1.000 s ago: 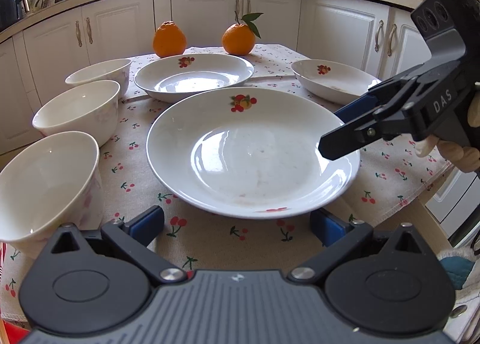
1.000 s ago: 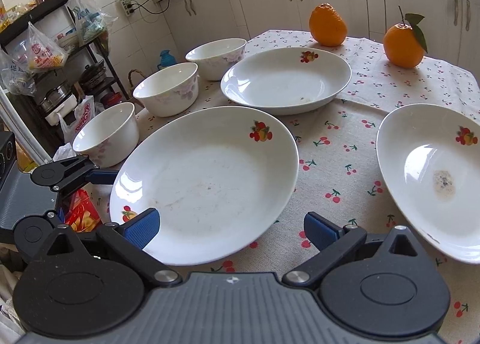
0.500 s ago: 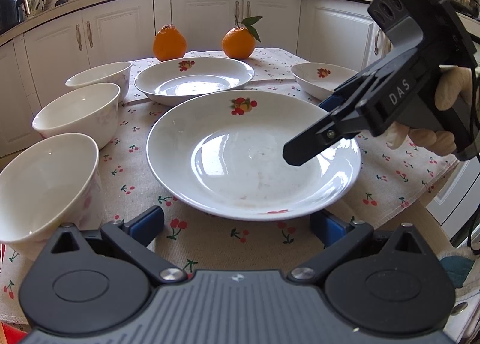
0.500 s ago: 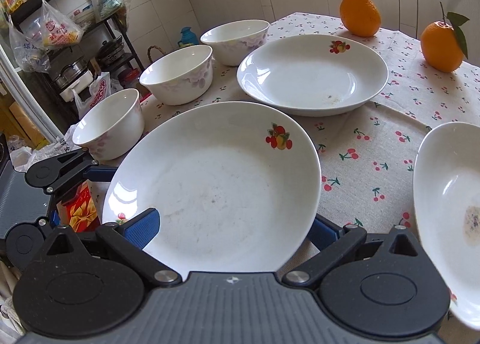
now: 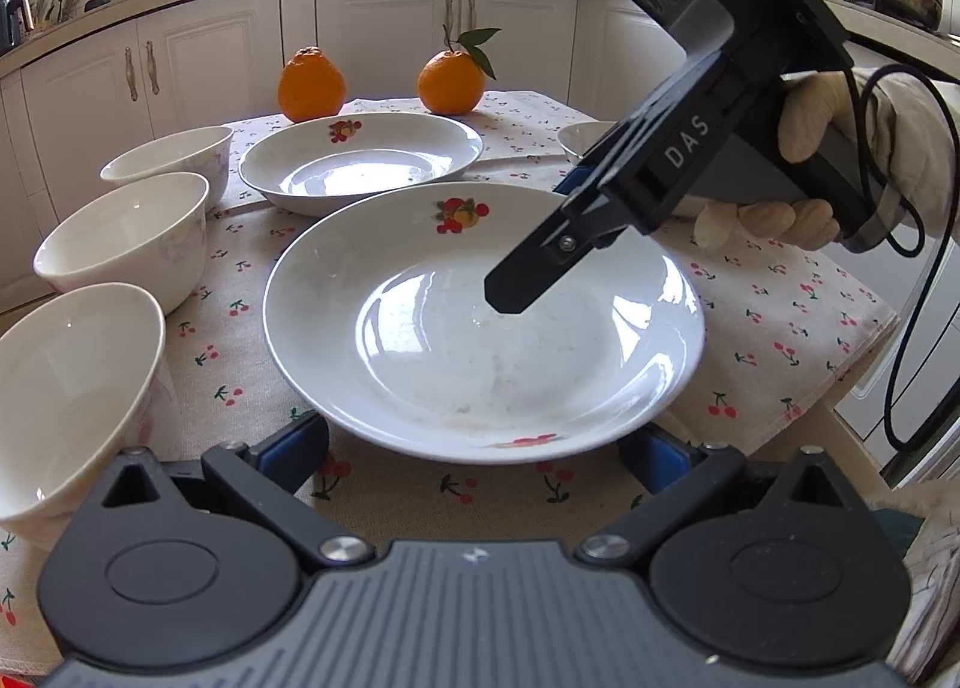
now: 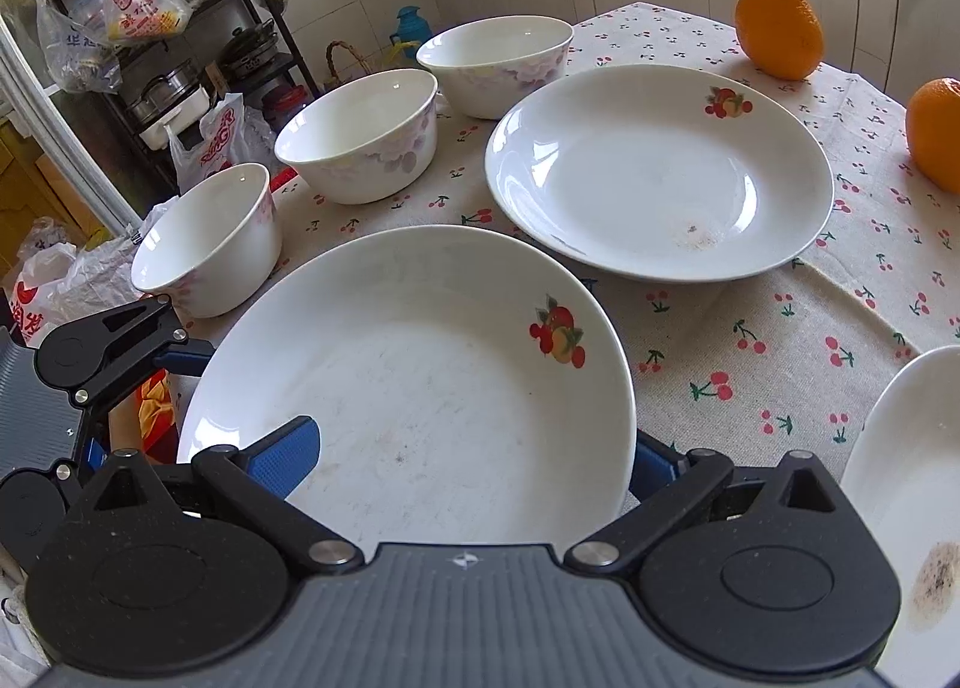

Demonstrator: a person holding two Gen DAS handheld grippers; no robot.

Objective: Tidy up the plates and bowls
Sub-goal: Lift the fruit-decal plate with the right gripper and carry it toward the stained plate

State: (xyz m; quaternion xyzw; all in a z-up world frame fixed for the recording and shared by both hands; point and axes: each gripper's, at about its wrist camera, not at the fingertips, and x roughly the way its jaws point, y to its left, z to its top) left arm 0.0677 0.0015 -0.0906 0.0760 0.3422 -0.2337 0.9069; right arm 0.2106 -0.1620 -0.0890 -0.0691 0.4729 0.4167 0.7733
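A large white plate [image 5: 420, 340] with a fruit print lies on the cherry tablecloth in front of my left gripper [image 5: 474, 451], which is open and low at the plate's near rim. My right gripper [image 6: 468, 451] is open, one finger over the same plate [image 6: 420, 388] and the other outside its rim. It also shows in the left wrist view [image 5: 540, 274], above the plate. A second plate [image 5: 360, 160] lies behind. A third plate [image 6: 900, 508] lies at the right. Three white bowls [image 5: 126, 235] line the left side.
Two oranges [image 5: 311, 85] stand at the table's far side. The table's edge [image 5: 840, 418] runs close on the right. White kitchen cabinets [image 5: 384, 34] stand behind. Shelves with bags and pots [image 6: 150, 28] stand beyond the bowls in the right wrist view.
My right gripper has moved in from the right over the near plate, and its fingers now straddle the plate's rim. My left gripper has barely moved.
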